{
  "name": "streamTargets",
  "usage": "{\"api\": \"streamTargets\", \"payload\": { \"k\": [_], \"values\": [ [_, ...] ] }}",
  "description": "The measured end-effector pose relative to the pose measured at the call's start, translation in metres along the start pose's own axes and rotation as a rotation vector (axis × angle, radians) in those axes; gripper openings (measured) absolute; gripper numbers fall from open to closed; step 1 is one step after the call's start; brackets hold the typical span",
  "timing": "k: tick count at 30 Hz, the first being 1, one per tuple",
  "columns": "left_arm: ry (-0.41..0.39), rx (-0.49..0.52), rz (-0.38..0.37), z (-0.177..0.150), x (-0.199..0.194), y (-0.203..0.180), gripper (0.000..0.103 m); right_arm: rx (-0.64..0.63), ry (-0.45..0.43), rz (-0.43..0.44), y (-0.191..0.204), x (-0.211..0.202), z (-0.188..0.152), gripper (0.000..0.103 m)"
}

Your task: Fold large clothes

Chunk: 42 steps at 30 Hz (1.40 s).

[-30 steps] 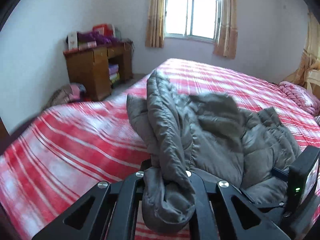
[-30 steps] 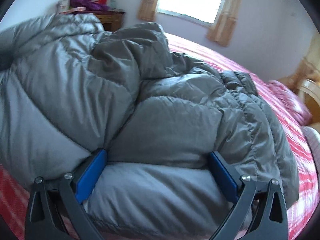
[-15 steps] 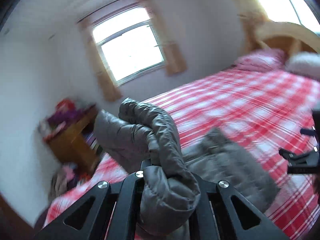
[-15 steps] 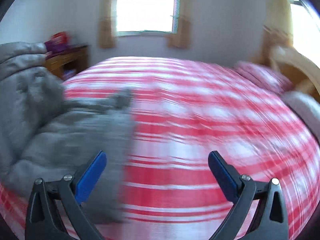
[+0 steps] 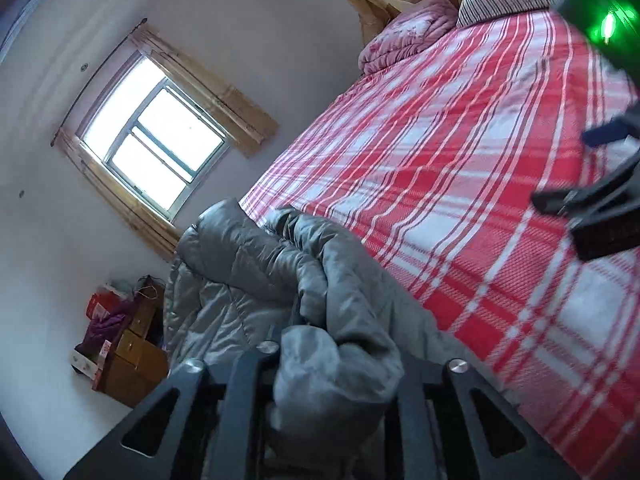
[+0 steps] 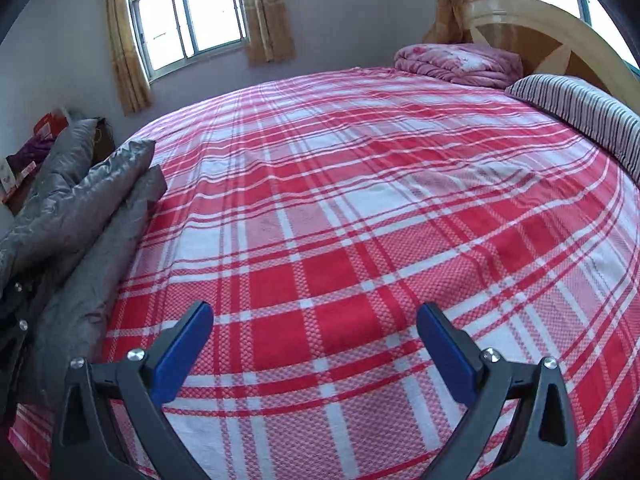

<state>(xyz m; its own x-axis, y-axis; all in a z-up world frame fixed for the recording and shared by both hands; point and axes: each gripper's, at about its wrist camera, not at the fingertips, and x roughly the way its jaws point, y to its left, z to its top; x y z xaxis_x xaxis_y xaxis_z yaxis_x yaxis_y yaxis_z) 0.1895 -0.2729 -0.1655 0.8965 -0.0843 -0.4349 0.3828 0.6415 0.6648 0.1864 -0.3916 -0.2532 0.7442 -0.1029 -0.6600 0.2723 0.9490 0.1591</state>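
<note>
A grey puffer jacket (image 5: pixel 256 272) hangs bunched from my left gripper (image 5: pixel 332 364), which is shut on a thick fold of it, lifted off the bed. In the right wrist view the jacket (image 6: pixel 76 216) lies along the left edge of the bed. My right gripper (image 6: pixel 316 344) is open and empty, its blue pads (image 6: pixel 184 348) spread over bare red plaid bedsheet (image 6: pixel 340 208). The right gripper (image 5: pixel 596 196) also shows at the right edge of the left wrist view, apart from the jacket.
A folded pink quilt (image 6: pixel 460 62) and a striped pillow (image 6: pixel 580 112) lie at the head of the bed by the wooden headboard (image 6: pixel 540 20). A wooden desk (image 5: pixel 132 356) with clutter stands against the wall below the window (image 5: pixel 156 148).
My left gripper has lifted and swung the jacket, rolling its view sideways. My right gripper has let go of the jacket and turned right over open bedsheet.
</note>
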Motion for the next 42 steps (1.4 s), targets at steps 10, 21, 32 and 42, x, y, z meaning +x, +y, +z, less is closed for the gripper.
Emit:
{"api": "streamTargets", "payload": {
  "k": [10, 21, 32, 42],
  "values": [
    [-0.19, -0.214, 0.063, 0.008, -0.105, 0.104, 0.1, 0.002, 0.02, -0.009, -0.003, 0.0, 0.006, 0.09],
    [0.339, -0.648, 0.464, -0.084, 0.059, 0.237, 0.101, -0.151, -0.113, 0.256, 0.137, -0.079, 0.128, 0.073],
    [0.378, -0.802, 0.4, -0.087, 0.11, 0.236, 0.101, -0.239, 0.027, 0.171, 0.28, 0.008, 0.142, 0.06],
    [0.354, -0.661, 0.33, -0.062, 0.151, 0.178, 0.101, -0.177, 0.059, 0.095, 0.21, 0.062, 0.092, 0.054]
  ]
}}
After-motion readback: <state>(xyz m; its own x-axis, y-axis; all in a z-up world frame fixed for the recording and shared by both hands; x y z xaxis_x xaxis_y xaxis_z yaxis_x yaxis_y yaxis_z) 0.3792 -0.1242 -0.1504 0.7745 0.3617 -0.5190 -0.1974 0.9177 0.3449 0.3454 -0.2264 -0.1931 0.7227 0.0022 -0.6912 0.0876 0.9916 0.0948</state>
